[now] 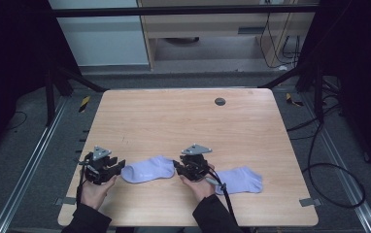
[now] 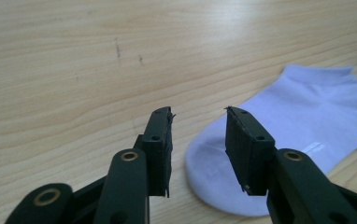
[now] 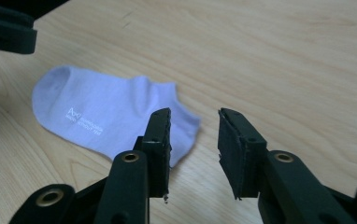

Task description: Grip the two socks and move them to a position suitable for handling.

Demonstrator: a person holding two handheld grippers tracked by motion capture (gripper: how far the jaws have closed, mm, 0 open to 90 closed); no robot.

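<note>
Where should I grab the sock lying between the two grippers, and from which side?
Take the sock at its two ends, probably one end per gripper: the left gripper at the rounded toe, the right gripper at the cuff edge. It lies flat on the table, so come in low from each side and pinch the thin fabric edge. Both grippers' jaws stand open.

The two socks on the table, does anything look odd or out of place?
Nothing stands out. One lilac sock lies flat between the hands, the other sock flat to its right, apart from it. Both look whole on the wooden table.
</note>
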